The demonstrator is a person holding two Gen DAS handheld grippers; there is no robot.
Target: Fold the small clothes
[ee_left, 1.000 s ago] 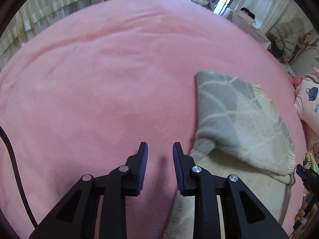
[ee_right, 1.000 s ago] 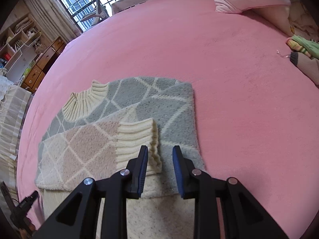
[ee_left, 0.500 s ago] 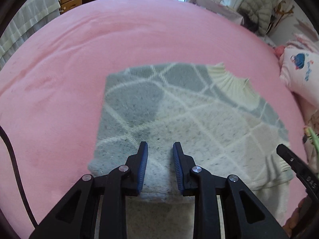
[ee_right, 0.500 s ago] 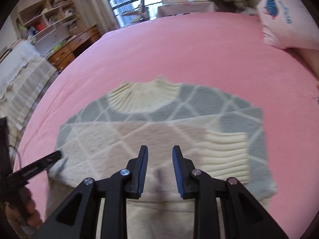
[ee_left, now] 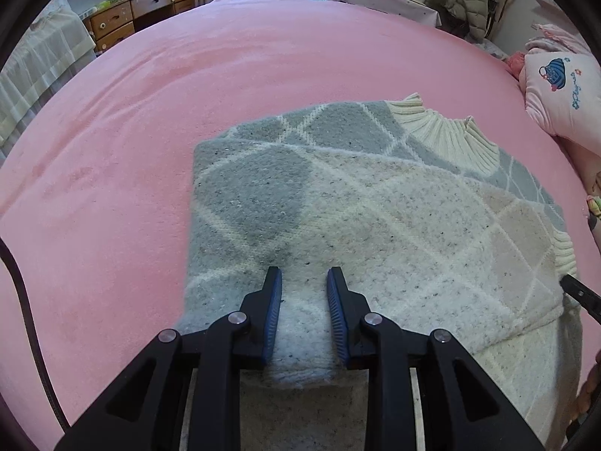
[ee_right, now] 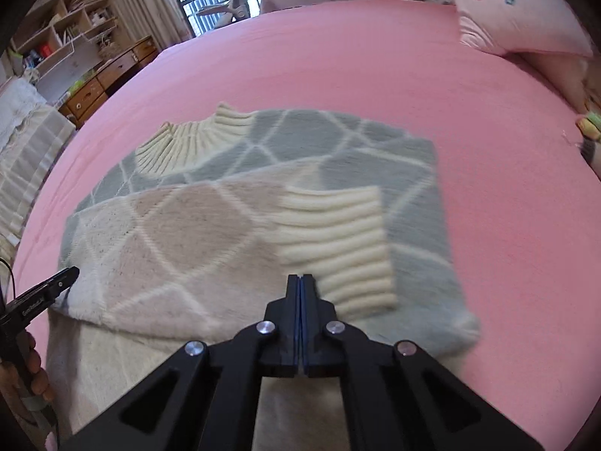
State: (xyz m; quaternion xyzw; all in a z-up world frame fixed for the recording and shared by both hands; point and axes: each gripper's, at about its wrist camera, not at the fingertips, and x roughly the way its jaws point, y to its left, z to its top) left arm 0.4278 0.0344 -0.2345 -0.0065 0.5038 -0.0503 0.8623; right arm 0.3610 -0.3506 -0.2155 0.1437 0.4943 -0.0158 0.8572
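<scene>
A small grey, beige and cream diamond-pattern sweater (ee_left: 375,206) lies flat on the pink bed, sleeves folded across its front, ribbed collar (ee_left: 443,131) at the far side. My left gripper (ee_left: 303,276) is open and empty, hovering over the sweater's left part. In the right wrist view the sweater (ee_right: 210,233) shows a ribbed cream cuff (ee_right: 338,240) folded on top. My right gripper (ee_right: 300,278) is shut with nothing between the pads, just above the sweater beside the cuff.
The pink bedspread (ee_left: 188,94) surrounds the sweater. A pink pillow (ee_left: 563,90) lies at the right, also in the right wrist view (ee_right: 518,11). A wooden dresser (ee_left: 142,15) and window stand beyond the bed. Other clothes (ee_right: 589,131) lie at the right edge.
Both grippers swung over the sweater, so it now sits centred in both views. My right gripper closed from open to shut. My left gripper stayed open.
</scene>
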